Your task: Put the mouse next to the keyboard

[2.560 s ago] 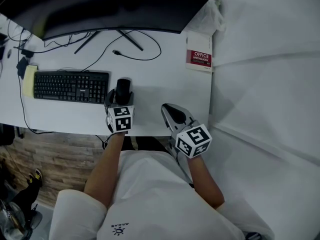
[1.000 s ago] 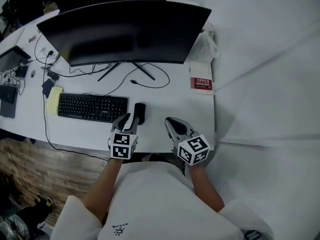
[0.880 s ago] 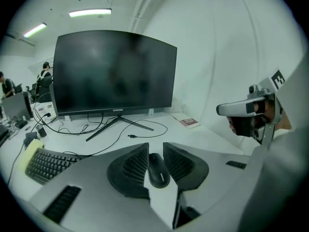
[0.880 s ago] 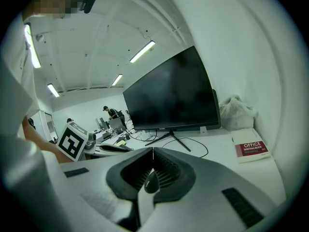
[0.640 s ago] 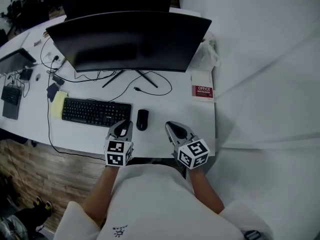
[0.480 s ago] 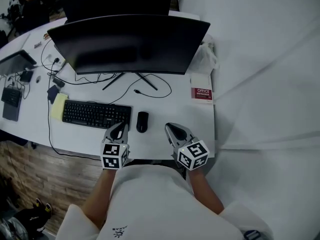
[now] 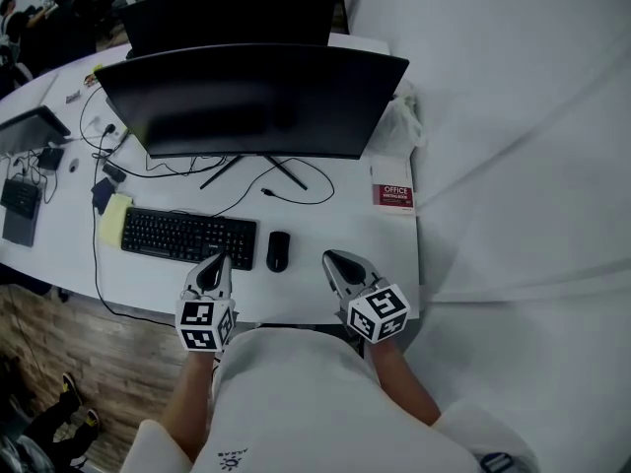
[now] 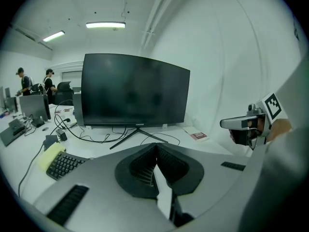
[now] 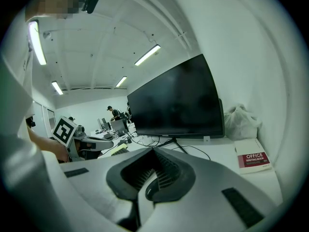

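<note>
The black mouse (image 7: pixel 278 250) lies on the white desk (image 7: pixel 325 220), just right of the black keyboard (image 7: pixel 187 236) and a small gap away from it. My left gripper (image 7: pixel 214 263) hovers at the desk's near edge, below the keyboard's right end and left of the mouse. Its jaws are shut with nothing between them (image 8: pixel 156 151). My right gripper (image 7: pixel 331 258) is to the right of the mouse, also near the front edge, shut and empty (image 9: pixel 153 152). Neither gripper touches the mouse. The mouse is hidden in both gripper views.
A wide dark monitor (image 7: pixel 251 101) stands behind the keyboard, with cables (image 7: pixel 286 180) around its stand. A red and white book (image 7: pixel 393 196) lies at the back right, beside a plastic bag (image 7: pixel 402 124). A yellow pad (image 7: pixel 114 220) sits left of the keyboard. People stand far off (image 8: pixel 23 80).
My left gripper let go of the mouse, pulled back toward the desk's near edge and closed. The mouse stays beside the keyboard. The right gripper has hardly moved.
</note>
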The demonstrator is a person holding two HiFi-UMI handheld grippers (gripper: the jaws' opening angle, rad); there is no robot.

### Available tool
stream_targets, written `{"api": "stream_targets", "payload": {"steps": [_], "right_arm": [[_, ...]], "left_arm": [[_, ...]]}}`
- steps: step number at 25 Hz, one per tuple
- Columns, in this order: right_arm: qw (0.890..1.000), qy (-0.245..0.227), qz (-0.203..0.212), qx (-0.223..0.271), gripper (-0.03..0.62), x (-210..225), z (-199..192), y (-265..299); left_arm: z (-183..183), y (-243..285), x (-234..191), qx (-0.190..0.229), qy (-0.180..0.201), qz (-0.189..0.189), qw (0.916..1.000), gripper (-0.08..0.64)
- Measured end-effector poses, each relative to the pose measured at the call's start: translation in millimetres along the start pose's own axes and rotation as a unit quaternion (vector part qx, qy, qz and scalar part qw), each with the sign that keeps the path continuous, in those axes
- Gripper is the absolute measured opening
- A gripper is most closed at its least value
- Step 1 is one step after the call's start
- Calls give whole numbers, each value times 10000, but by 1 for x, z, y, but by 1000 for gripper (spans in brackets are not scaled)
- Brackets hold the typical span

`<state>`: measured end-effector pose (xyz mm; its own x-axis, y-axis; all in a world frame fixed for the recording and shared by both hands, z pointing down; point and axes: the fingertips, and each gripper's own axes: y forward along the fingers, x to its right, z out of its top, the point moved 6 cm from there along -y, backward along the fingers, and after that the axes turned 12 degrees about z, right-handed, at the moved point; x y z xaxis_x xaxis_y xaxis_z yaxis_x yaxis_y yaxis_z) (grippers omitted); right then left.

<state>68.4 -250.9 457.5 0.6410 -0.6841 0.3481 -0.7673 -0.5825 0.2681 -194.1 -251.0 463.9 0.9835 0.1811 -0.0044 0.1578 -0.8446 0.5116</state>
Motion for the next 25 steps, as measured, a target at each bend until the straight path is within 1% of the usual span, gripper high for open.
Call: {"api": "stream_targets", "payload": {"steps": [7,11,25], "right_arm": [[10000,-39,-55,-13,18,4,6,4],[10000,-31,-78,-13,17,7,5,5],[9998,1,-156,-94,17,10,3,7]], "left_arm": [[0,6,-4,8,-27,-17,10000,12],[-1,13,2,27,25,-115,9999,12],[0,25,11,-17,-24,-373,9993,12]]}}
